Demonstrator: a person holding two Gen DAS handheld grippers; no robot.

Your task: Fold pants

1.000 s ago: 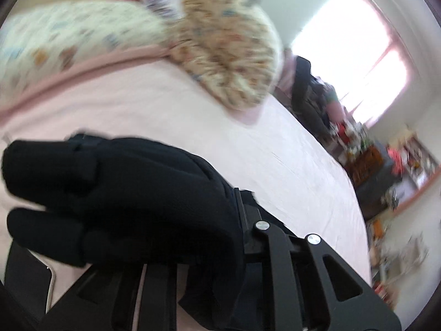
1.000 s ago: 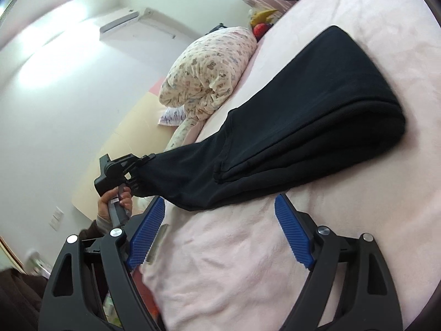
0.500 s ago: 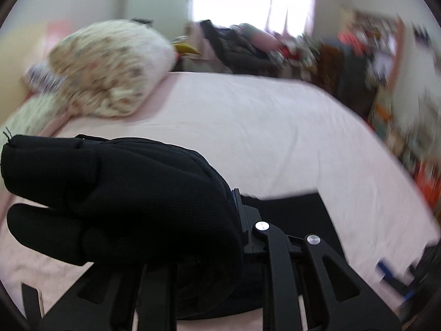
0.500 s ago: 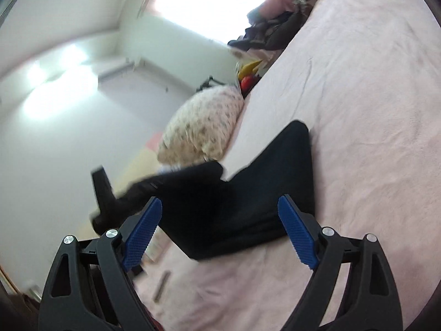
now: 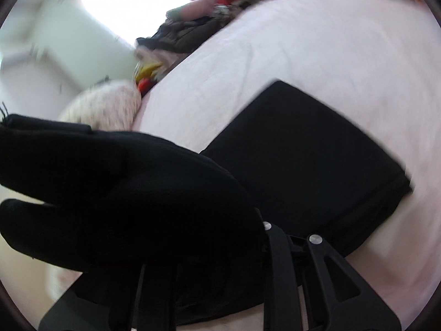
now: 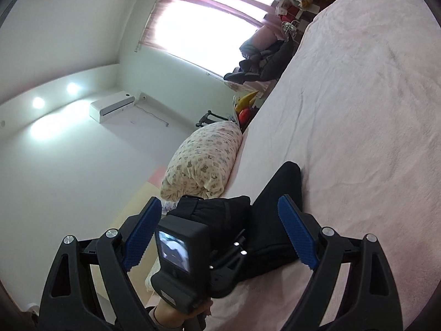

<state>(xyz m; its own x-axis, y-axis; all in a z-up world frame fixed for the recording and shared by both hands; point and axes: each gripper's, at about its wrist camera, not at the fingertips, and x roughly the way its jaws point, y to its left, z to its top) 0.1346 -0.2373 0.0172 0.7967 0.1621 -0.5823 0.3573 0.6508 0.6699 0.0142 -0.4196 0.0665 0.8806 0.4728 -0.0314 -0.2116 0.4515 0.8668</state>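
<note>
My left gripper is clamped on a bunched end of the black pants; in the left wrist view the cloth wraps its fingers from 9 to 6 o'clock, hiding the tips. I hold that end raised so it can be carried over the part already lying flat. My right gripper is spread wide and empty, blue pads apart, poised behind the left one, presumably to take or smooth the fold. The flat portion lies on the pink bed, toward 3 o'clock of the clamped end. A patterned pillow sits at 11 o'clock, just beside the pants.
</note>
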